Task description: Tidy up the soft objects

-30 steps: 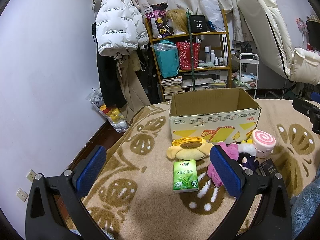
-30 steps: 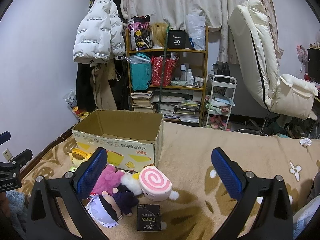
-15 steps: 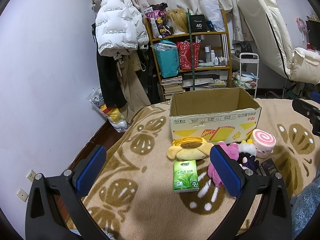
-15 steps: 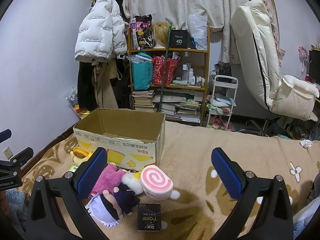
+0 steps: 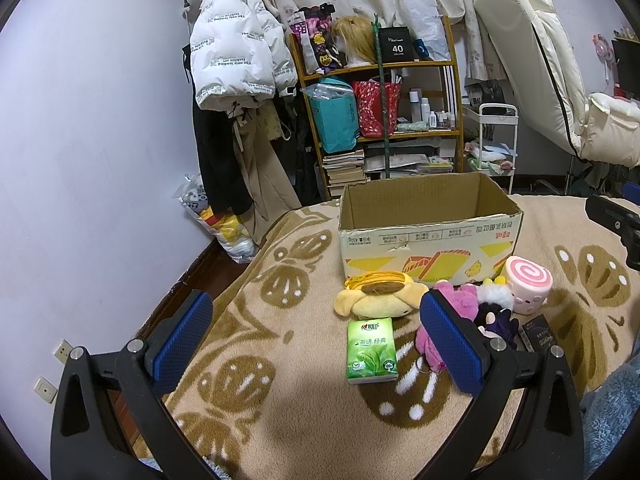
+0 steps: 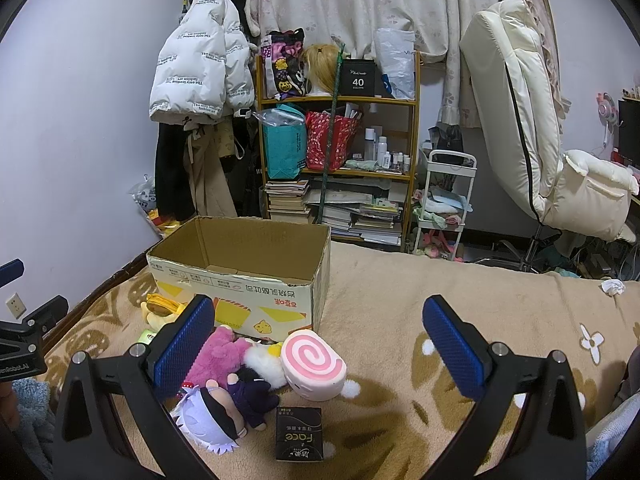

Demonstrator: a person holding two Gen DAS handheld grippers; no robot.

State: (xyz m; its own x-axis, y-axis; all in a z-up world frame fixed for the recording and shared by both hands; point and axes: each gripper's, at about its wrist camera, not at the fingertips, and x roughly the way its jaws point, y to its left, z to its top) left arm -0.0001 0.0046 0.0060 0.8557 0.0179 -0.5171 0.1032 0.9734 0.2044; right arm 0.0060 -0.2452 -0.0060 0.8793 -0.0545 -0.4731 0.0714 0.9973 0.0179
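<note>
Nudged slightly closer: right gripper (image 6: 316, 344), spread wide, empty; likewise left gripper (image 5: 316, 342). Brown-patterned blanket (image 5: 280, 280) below; bookshelf (image 6: 336, 140) at 12 o'clock.

This is a lived-in bedroom in a home. A bed under a tan patterned blanket (image 6: 400, 280) fills the lower half of both views, and a white puffer jacket (image 5: 236, 64) hangs with other clothes against the wall at upper left. At top centre a wooden shelf (image 6: 340, 100) crammed with bags, books and bottles stands before floral curtains (image 6: 360, 4), with a cream reclining chair (image 6: 516, 120) at upper right.
</note>
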